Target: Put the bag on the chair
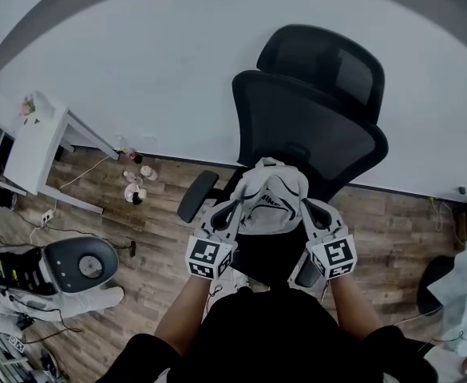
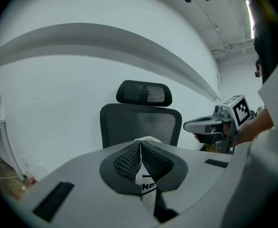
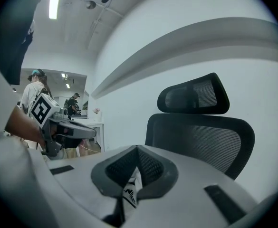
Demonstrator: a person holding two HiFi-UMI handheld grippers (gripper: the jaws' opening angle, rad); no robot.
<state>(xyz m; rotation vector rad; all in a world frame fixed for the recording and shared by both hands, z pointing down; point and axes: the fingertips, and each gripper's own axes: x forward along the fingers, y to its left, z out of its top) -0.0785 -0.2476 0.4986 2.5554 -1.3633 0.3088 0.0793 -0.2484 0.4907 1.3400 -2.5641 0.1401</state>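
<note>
Two grippers, one in each hand, are nearest in the head view. Left gripper [image 1: 231,210] and right gripper [image 1: 306,208] each have their jaws pinched tight on one side of the single white bag [image 1: 269,198]. It hangs in the air just before the one black chair [image 1: 313,110], over its seat. The bag's long span runs side to side between the grippers, parallel to the backrest.
</note>
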